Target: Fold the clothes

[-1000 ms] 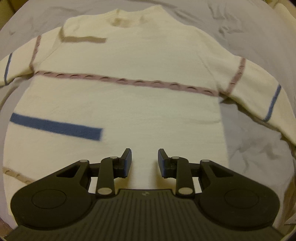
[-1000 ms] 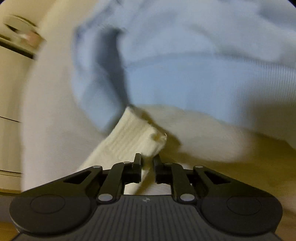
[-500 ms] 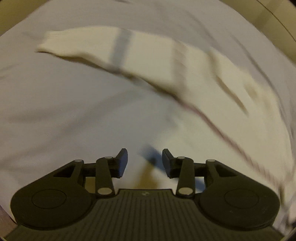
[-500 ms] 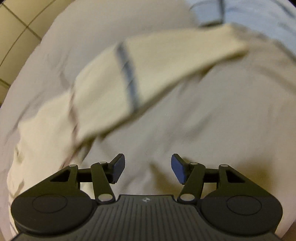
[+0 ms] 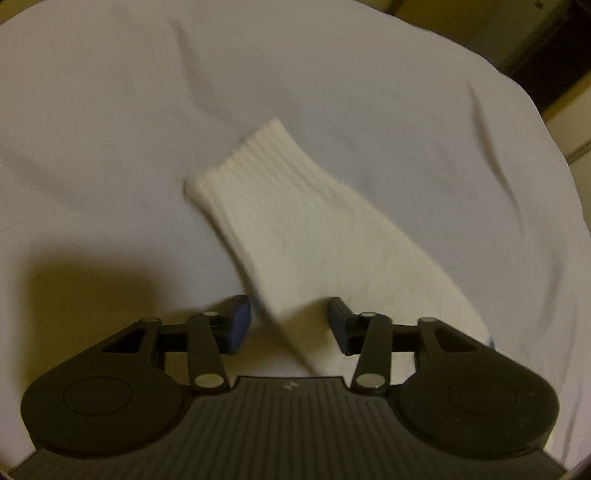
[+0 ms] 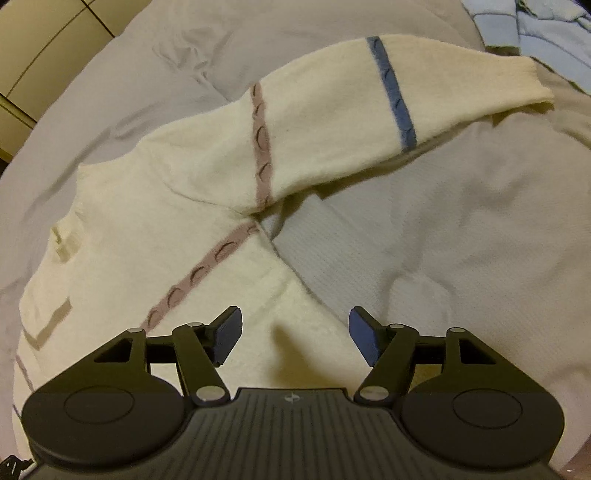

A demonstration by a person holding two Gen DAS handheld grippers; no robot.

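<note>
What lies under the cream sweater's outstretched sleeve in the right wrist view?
The sleeve lies on the grey bedsheet; a pale blue garment sits beyond the cuff. Anything directly beneath stays covered.

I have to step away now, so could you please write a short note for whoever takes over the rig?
Left tongs: closing, nothing gripped yet; one sleeve of the cream sweater lies between the jaws, cuff pointing away.
Right tongs: empty and opening, over the sweater's body.
The sweater lies flat on the grey sheet, its other sleeve stretched out. A light blue garment lies at the far corner.
Done: sweater spread out.
Left: fold both sleeves in, then the body.
</note>
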